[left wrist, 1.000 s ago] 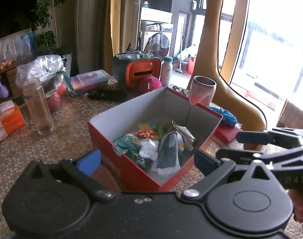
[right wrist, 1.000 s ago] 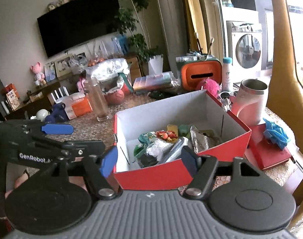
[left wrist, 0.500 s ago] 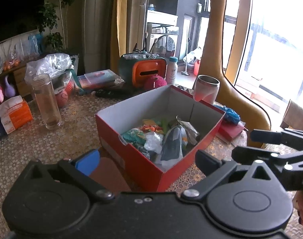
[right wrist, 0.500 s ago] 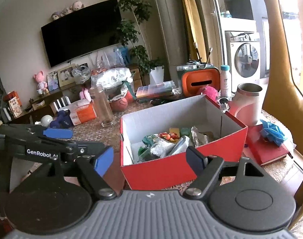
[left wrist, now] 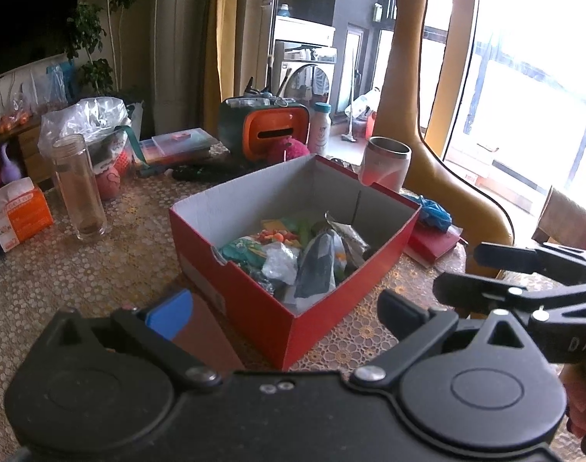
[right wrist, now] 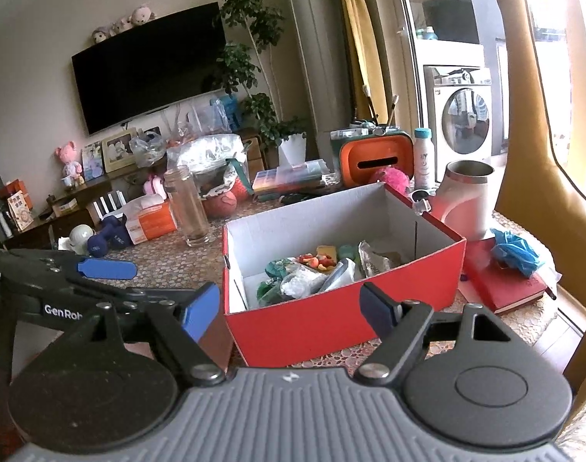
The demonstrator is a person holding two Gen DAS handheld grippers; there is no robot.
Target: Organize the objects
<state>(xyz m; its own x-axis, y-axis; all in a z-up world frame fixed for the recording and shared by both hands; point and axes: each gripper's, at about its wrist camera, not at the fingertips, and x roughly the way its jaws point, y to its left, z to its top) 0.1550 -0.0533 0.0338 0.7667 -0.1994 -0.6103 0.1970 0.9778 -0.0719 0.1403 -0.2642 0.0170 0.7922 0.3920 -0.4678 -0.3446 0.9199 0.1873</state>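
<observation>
Red cardboard box [left wrist: 293,315] with white inner walls stands in the middle of both views, on my patterned tablecloth [left wrist: 100,265]. Inside lie small packets and wrappers [left wrist: 296,254], mixed together. My left gripper [left wrist: 281,308] fills the bottom of its frame, jaws wide apart, nothing between them, the near corner of the box just ahead. My right gripper [right wrist: 291,306] has just been opening its jaws; they stand wide and empty before the red front wall. Left of the box I see a clear glass bottle [right wrist: 187,208] upright, on the right a pink steel mug [right wrist: 466,200], and a red notebook [right wrist: 501,285] with a blue crumpled bag [right wrist: 516,250] on it.
</observation>
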